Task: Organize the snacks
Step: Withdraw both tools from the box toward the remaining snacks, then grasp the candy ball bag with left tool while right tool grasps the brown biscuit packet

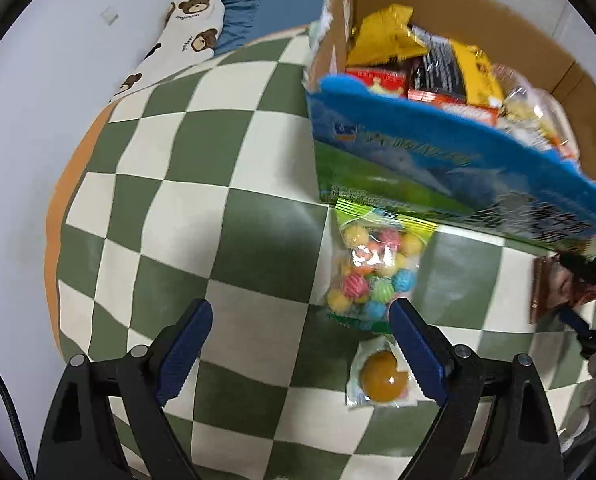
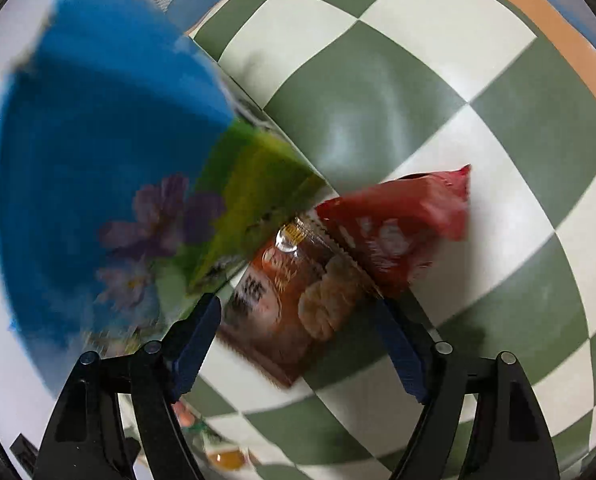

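A blue and green cardboard box (image 1: pixel 398 152) holds several snack packets and stands on the checkered mat (image 1: pixel 201 160). A clear bag of coloured candy balls (image 1: pixel 372 268) lies against its front. A small packet with an orange jelly (image 1: pixel 382 376) lies nearer. My left gripper (image 1: pixel 302 316) is open and empty, its right finger beside the candy bag. My right gripper (image 2: pixel 298 320) is open around a brown snack packet (image 2: pixel 293 300) on the mat, with a red packet (image 2: pixel 402 220) just beyond it. The right gripper (image 1: pixel 578 288) also shows at the left wrist view's right edge.
The box (image 2: pixel 97 152) fills the left of the right wrist view. A bear-print pillow (image 1: pixel 177 36) and blue bedding (image 1: pixel 265 8) lie beyond the mat. The mat has an orange border (image 1: pixel 57 200). A white wall is on the left.
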